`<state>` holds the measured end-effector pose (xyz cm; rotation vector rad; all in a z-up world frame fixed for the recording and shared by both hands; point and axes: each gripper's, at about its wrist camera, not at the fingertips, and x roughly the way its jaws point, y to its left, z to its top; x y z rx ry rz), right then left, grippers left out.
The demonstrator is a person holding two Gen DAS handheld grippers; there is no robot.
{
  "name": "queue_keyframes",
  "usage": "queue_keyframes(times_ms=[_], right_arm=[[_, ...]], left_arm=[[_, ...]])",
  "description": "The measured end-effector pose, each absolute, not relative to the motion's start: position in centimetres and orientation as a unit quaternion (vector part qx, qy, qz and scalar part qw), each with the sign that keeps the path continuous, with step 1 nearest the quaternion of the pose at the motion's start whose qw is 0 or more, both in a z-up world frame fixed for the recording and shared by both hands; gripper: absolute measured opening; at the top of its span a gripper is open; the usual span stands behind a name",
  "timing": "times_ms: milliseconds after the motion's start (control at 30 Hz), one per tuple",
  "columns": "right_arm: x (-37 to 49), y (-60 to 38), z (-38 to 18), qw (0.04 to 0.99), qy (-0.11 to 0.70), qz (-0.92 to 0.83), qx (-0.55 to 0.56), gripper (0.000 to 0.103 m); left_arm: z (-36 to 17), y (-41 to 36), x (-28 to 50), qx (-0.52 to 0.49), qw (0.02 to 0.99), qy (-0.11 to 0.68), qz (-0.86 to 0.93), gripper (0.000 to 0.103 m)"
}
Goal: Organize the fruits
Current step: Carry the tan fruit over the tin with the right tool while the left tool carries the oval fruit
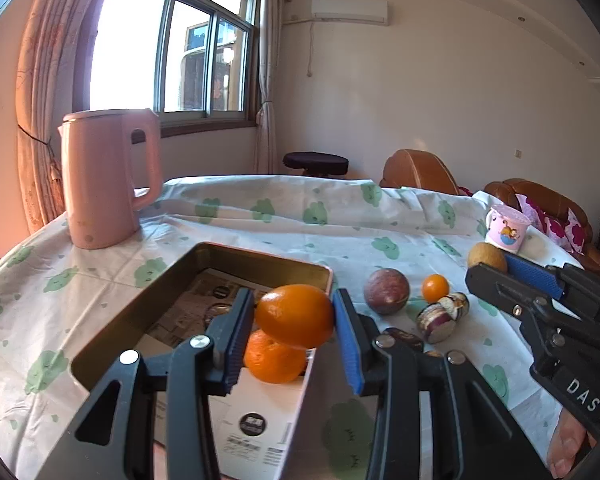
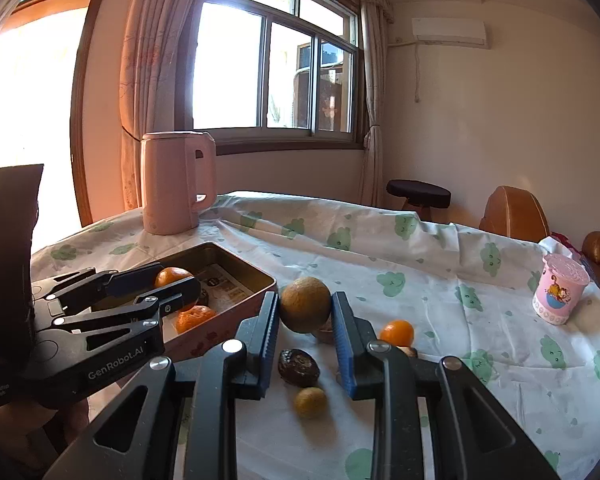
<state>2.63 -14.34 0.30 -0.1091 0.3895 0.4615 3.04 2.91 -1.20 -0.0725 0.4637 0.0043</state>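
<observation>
A home — a lived-in sitting room. Ahead of the fingers, a table (image 2: 419, 280) wears a white cloth printed with green cartoon clouds. Beyond the fingertips to the left stands a pink electric kettle (image 1: 108, 178); off to the right, a pink cartoon cup (image 2: 559, 296). Past the table's far edge a sliding window (image 2: 276, 68) has gathered curtains (image 2: 148, 60) either side, and a wall air conditioner (image 1: 349, 10) hangs high up. A dark round stool (image 1: 315, 162) and a brown leather sofa (image 1: 539, 200) with floral cushions sit behind — household furnishings throughout.
</observation>
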Motion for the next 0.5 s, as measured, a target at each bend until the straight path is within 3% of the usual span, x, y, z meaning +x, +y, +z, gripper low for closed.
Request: queue_keyframes(times_ms=[500], right_arm=[[2.4, -8.4, 0.5, 0.937, 0.194, 0.279, -0.081, 0.028]], left_arm=[[-1.0, 7.0, 2.4, -0.041, 0.969, 0.239, 0.042, 0.042]])
